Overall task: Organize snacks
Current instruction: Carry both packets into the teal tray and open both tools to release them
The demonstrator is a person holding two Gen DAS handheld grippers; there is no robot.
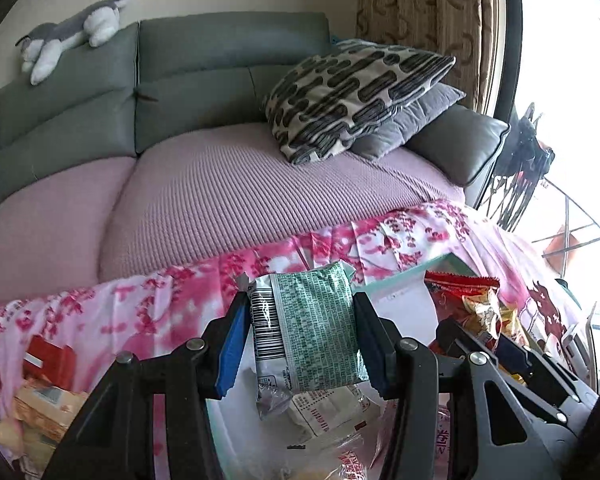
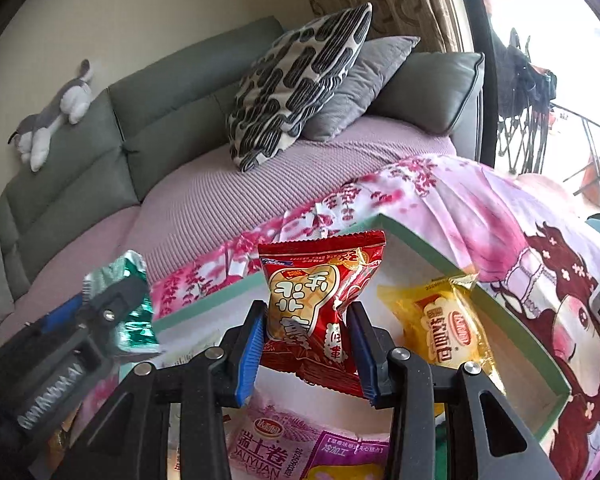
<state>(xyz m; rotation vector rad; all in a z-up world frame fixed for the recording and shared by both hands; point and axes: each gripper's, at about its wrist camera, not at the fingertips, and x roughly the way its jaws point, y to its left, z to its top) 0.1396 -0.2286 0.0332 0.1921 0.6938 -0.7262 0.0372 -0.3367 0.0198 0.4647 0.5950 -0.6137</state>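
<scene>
We see our left gripper clamped on the green packet, upright btwn the pads, its lower end crumpled. Right gripper pinches the red packet, long axis up, bottom edge hidden behind the fingers, over the box.

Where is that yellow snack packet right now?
In the right wrist view the yellow snack packet lies inside the green-rimmed box, right of the red packet that the right gripper holds.
</scene>
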